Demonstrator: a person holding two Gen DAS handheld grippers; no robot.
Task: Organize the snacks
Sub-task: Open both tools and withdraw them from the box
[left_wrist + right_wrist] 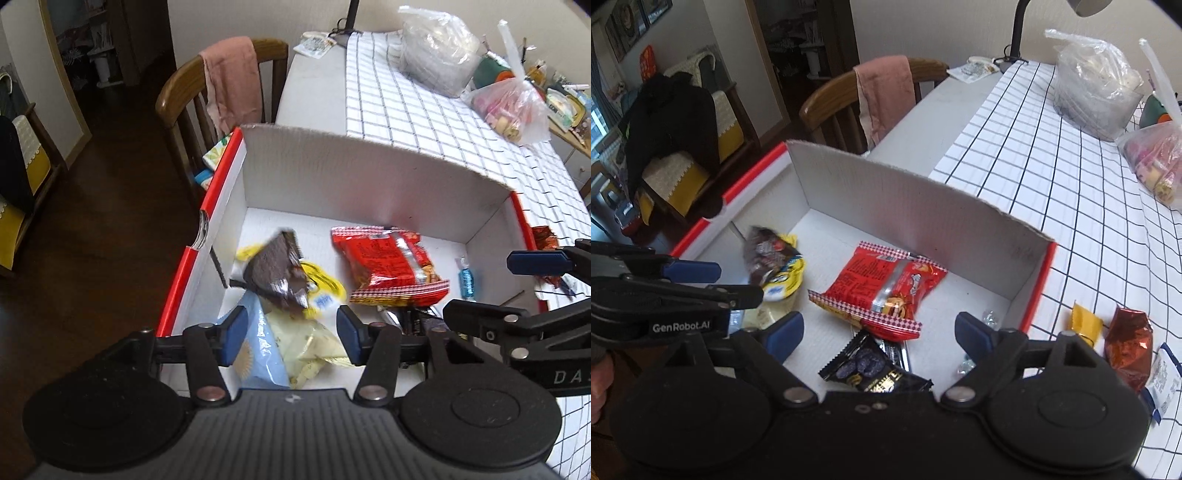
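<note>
- The left gripper (291, 334) is held over the near end of the box (369, 173); its jaws are parted, with nothing pressed between the pads.
- A brown packet (277, 273) is seen beyond the left fingers, tilted and blurred, free of the pads; whether it rests on anything cannot be told.
- Beneath it a yellow packet (325, 288) is seen, and a blue-and-cream bag (280, 343) lies under the left gripper.
- The right gripper (879, 332) is held wide open over the box, nothing gripped.
- A red packet (886, 288) lies mid-box on the floor; a black packet (875, 373) lies nearer, partly under it.
- A small blue candy (467, 282) is seen by the right wall of the box.
- Outside the box, on the checked cloth (1052, 184), a red-brown packet (1130, 347) and a small yellow packet (1086, 321) are left just beside each other.
</note>
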